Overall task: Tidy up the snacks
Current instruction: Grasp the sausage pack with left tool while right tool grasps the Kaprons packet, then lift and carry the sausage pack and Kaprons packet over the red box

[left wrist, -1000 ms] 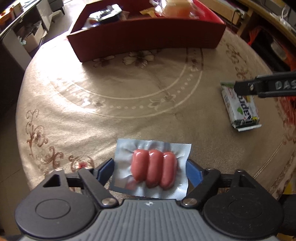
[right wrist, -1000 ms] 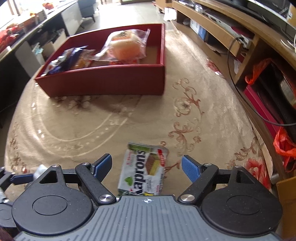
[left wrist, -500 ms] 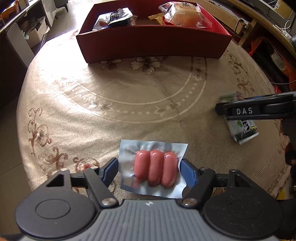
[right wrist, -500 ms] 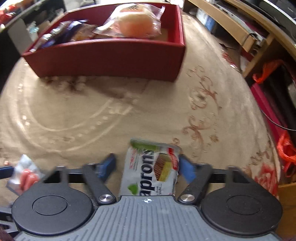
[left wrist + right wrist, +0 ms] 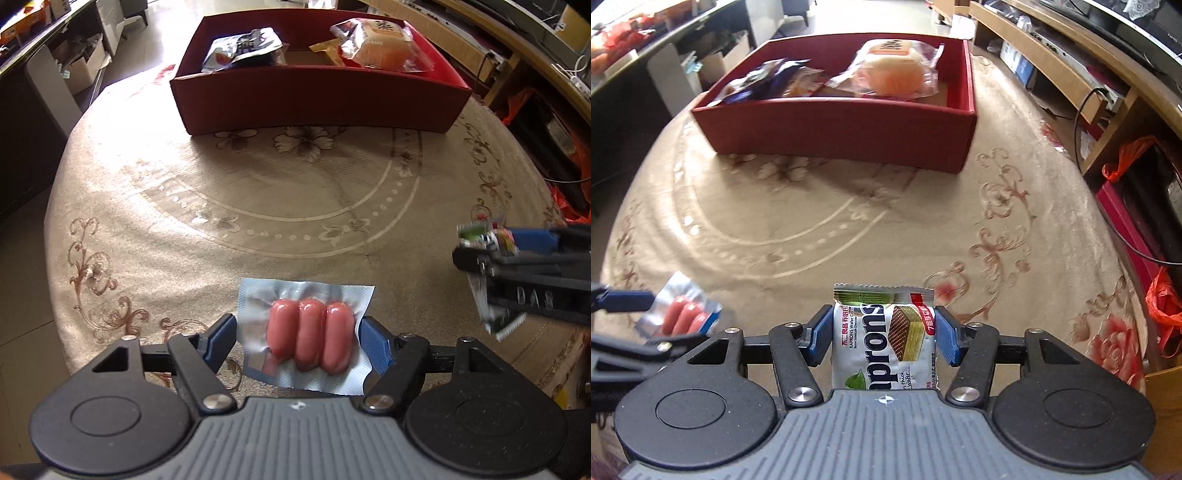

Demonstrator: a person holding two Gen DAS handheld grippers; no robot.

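Snacks are now in both claws: the right gripper [image 5: 884, 334], which a second ago straddled the wafer packet [image 5: 884, 339] with its jaws wide, has clamped onto it, blue pads pressing both edges, and raised it off the tablecloth [image 5: 812, 221]. The left gripper [image 5: 297, 338] has likewise pinched the sausage pack [image 5: 308, 334], centred between its fingers. Both pickups look done; what remains, I'd judge, is carrying them to the red box [image 5: 314, 99], well ahead and already holding a wrapped bun [image 5: 380, 46].

Daylight glare whitens the tablecloth [image 5: 122, 122] far-left; fisheye bends edges, right side motion-blurred.
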